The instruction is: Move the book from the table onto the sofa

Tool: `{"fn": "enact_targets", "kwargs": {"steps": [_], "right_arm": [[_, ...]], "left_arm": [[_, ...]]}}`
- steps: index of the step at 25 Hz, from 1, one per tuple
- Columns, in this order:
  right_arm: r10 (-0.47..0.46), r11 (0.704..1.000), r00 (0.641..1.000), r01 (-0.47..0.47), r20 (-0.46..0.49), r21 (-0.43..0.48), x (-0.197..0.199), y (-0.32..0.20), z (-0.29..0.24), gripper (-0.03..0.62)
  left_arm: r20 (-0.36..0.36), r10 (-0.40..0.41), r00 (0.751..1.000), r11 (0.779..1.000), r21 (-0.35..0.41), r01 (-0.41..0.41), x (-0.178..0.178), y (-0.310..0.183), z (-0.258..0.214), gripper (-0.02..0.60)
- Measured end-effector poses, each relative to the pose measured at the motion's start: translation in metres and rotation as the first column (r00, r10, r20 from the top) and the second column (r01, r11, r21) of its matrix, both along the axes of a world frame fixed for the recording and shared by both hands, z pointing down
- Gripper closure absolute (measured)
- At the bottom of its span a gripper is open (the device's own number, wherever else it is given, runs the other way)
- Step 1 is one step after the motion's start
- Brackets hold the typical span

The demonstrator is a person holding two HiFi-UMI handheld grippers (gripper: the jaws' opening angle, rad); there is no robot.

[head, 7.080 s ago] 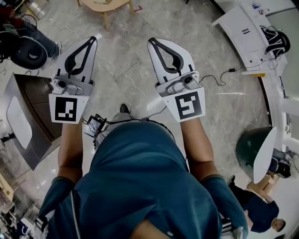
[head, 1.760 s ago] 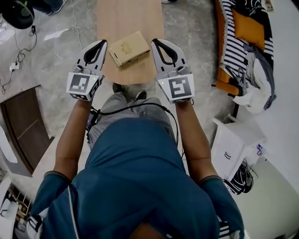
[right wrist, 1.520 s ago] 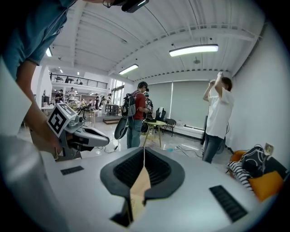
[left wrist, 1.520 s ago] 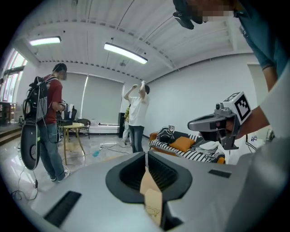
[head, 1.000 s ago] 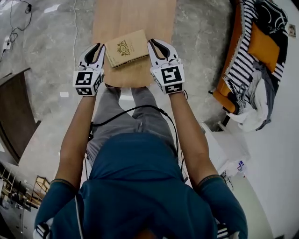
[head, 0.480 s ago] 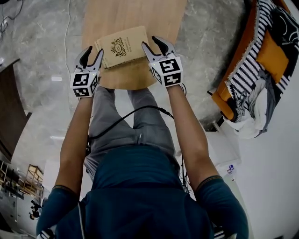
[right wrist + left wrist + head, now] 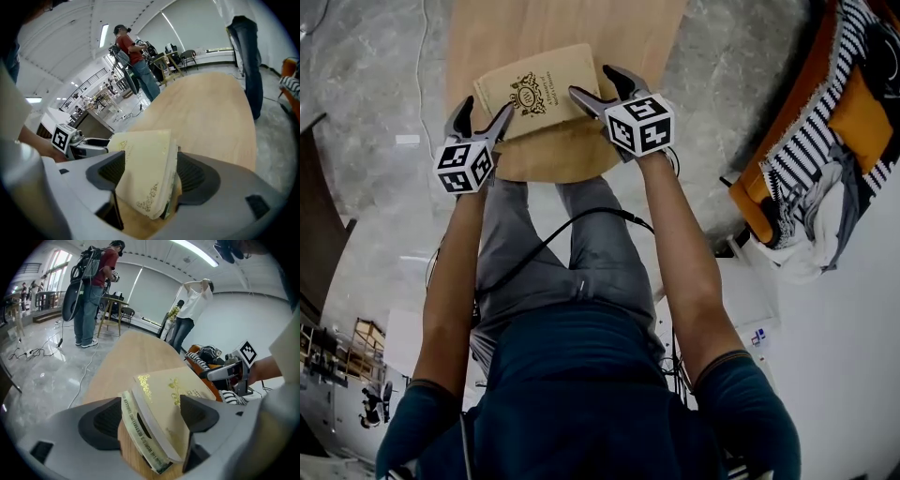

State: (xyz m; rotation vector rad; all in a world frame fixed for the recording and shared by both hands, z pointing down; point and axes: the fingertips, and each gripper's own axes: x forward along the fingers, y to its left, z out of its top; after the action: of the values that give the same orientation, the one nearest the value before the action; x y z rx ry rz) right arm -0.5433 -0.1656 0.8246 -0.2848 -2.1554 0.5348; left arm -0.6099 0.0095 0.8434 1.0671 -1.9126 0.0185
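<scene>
A cream book (image 7: 534, 89) with gold print lies flat on the wooden table (image 7: 572, 28). My left gripper (image 7: 483, 106) is at the book's near left corner and my right gripper (image 7: 595, 82) is at its near right corner. Both sets of jaws have just been opening. In the left gripper view the book (image 7: 173, 390) pokes between the spread jaws of the left gripper (image 7: 150, 416), spine toward the left pad. In the right gripper view the book (image 7: 140, 154) lies between the right gripper's (image 7: 152, 171) spread pads. Neither gripper's pads press on it. The sofa (image 7: 853, 122) is at the right.
A striped blanket (image 7: 806, 150) and an orange cushion (image 7: 862, 117) lie on the sofa. A white unit (image 7: 759, 291) stands below the sofa. Cables (image 7: 422, 56) run over the marble floor. People stand beyond the table's far end (image 7: 93, 291), (image 7: 190, 310).
Both grippers have come down from above the table's near edge to the book's near corners. Their jaws went from shut to spread around the book, and both have rolled.
</scene>
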Motion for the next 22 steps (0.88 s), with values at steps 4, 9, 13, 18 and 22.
{"fn": "enact_targets", "kwargs": {"steps": [4,9,13,18,22], "right_arm": [[-0.014,0.994,0.999,0.008,-0.051,-0.112,0.002,0.008,0.024,0.229],[-0.049,0.977,0.994,0.028,-0.096,-0.209,0.003,0.021,0.045,0.192],[-0.039,0.965,0.993,0.008,-0.115,-0.261,0.004,0.028,0.053,0.172],[0.005,0.964,0.994,-0.034,-0.108,-0.265,0.004,0.028,0.053,0.169],[0.026,0.969,0.994,-0.051,-0.104,-0.242,0.007,0.028,0.051,0.169]], "left_arm": [[-0.053,-0.050,0.997,0.998,0.033,0.052,0.003,0.000,0.011,0.184],[-0.118,-0.072,0.990,0.991,0.105,0.085,-0.001,-0.002,0.017,0.156],[-0.178,-0.077,0.981,0.981,0.161,0.107,-0.001,-0.003,0.022,0.143],[-0.208,-0.141,0.968,0.956,0.224,0.188,0.000,-0.007,0.024,0.135],[-0.196,-0.163,0.967,0.953,0.221,0.205,-0.002,-0.009,0.024,0.133]]}}
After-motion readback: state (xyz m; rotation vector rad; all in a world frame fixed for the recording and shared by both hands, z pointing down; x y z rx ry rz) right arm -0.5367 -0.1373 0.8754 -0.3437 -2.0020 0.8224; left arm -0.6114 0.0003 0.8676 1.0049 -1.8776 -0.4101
